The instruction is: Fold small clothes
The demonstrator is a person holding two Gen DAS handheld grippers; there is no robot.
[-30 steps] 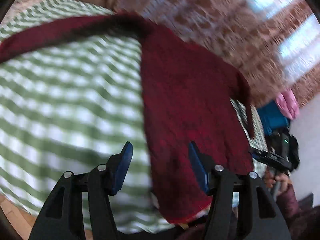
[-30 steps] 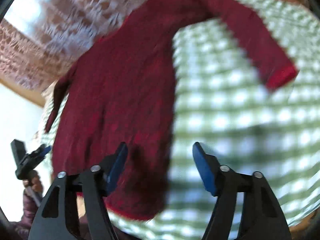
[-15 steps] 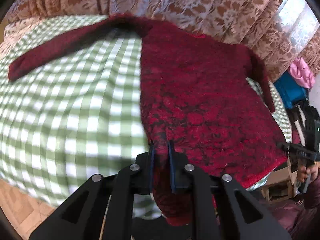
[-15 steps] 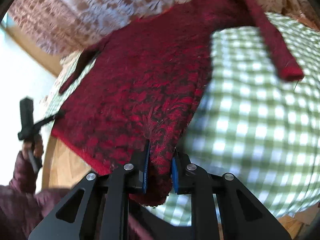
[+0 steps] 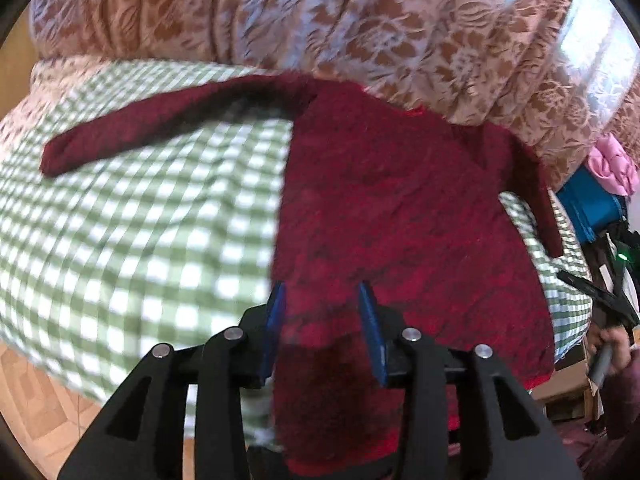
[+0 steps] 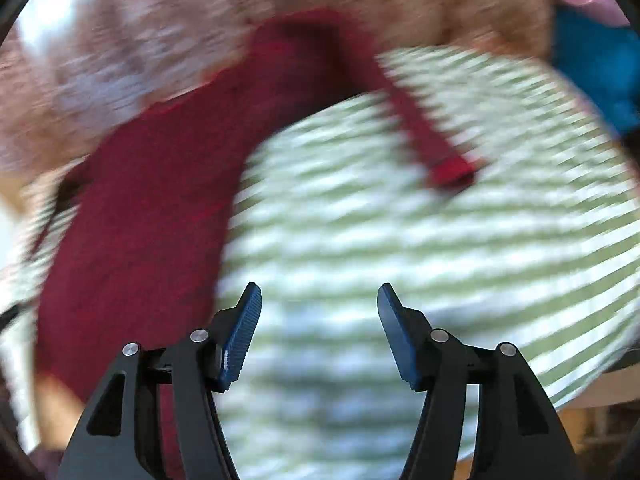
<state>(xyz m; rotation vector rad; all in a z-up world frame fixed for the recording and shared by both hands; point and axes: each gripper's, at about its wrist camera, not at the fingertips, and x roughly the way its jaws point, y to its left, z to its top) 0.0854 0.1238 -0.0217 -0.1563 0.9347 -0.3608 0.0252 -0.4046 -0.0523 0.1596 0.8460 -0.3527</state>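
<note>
Dark red fuzzy knit sweater (image 5: 392,208) lies flat on the green-and-white checked tablecloth (image 5: 152,240), sleeves spread out, hem hanging toward the near edge. Left gripper (image 5: 322,328) jaws are opening, sweater's hem corner still between the pads (contact unclear, blurry). Right gripper (image 6: 318,320) jaws are opening, nothing between them, only cloth below. Sweater looks soft, light, floppy and a bit grippy; best taken at the hem corners or sleeve cuff (image 6: 452,172).

A room in a home is shown. A green checked cloth (image 5: 160,240) is spread over a table or bed, flowered curtains (image 5: 360,32) are hung behind it, and patterned floor tiles (image 5: 36,404) are seen.
</note>
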